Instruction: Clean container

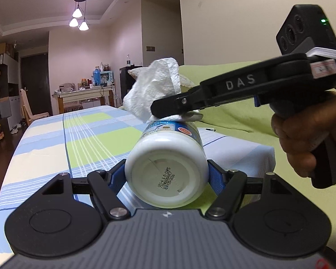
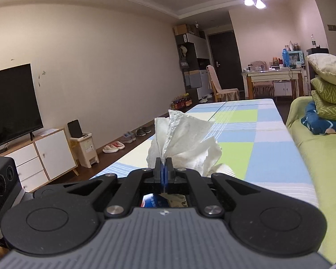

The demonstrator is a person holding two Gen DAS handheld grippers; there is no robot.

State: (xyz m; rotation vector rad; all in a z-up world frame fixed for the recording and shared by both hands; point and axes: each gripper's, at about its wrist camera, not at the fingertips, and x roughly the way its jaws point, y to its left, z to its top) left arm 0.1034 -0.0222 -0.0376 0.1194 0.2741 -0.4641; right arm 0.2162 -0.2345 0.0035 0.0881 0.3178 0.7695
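Left fingers [image 1: 166,177] clamp the bottle [image 1: 168,165] (seemingly mid-table); right fingers [image 2: 163,168] pinch tissue [image 2: 186,143].

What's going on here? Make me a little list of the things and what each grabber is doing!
container: white bottle, lying sideways, bottom toward the left camera
left hand-held gripper: clamped on the bottle's sides
right hand-held gripper: shut on a white paper towel
towel position: at the bottle's far end
surface: checked tablecloth
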